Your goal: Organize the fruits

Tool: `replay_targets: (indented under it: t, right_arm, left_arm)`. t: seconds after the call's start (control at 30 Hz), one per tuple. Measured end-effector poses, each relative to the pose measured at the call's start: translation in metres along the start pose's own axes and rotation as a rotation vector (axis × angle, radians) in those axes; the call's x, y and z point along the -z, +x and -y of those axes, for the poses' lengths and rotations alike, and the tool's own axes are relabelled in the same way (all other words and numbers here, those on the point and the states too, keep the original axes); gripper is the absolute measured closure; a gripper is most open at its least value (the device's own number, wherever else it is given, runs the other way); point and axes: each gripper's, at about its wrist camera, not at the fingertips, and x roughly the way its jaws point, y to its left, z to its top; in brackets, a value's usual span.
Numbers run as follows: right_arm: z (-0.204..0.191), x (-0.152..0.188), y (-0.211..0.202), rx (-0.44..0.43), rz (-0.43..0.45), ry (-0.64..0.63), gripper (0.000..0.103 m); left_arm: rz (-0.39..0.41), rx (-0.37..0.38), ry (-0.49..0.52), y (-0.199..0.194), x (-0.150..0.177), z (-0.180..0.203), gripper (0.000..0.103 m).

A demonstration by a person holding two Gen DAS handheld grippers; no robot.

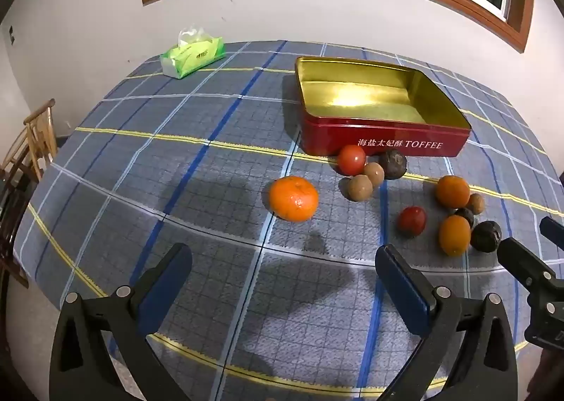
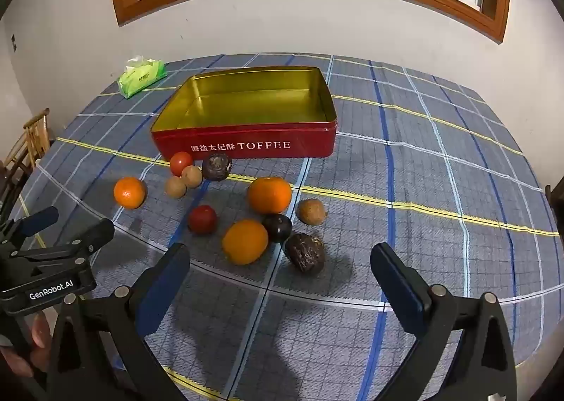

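Fruit (image 2: 244,241) lies loose in front of our empty tin (image 2: 246,150); both grippers (image 1: 283,281) (image 2: 280,277) hover wide open, holding nothing. We risk nudging neighbours rolling off, since the round pieces crowd together.

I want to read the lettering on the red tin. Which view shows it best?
The right wrist view: the red tin faces the camera near centre, lettering level. In the left wrist view the tin sits right of centre, its lettering smaller and slanted.
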Motion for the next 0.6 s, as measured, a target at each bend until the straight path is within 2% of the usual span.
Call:
replay_targets:
  t: [0.27, 0.3, 0.6]
  right_arm:
    - [0.003, 0.008, 0.002, -0.007, -0.008, 0.023, 0.003]
    - [0.001, 0.009, 0.002, -0.004, -0.009, 0.023, 0.005]
    - [0.003, 0.005, 0.006, -0.016, -0.016, 0.02, 0.009]
  left_arm:
    - [-0.011, 0.002, -0.013, -0.002, 0.006, 0.005, 0.001]
    - [-0.016, 0.025, -0.014, 0.004, 0.004, 0.001, 0.001]
    - [-0.012, 0.024, 0.004, 0.006, 0.007, 0.005, 0.001]
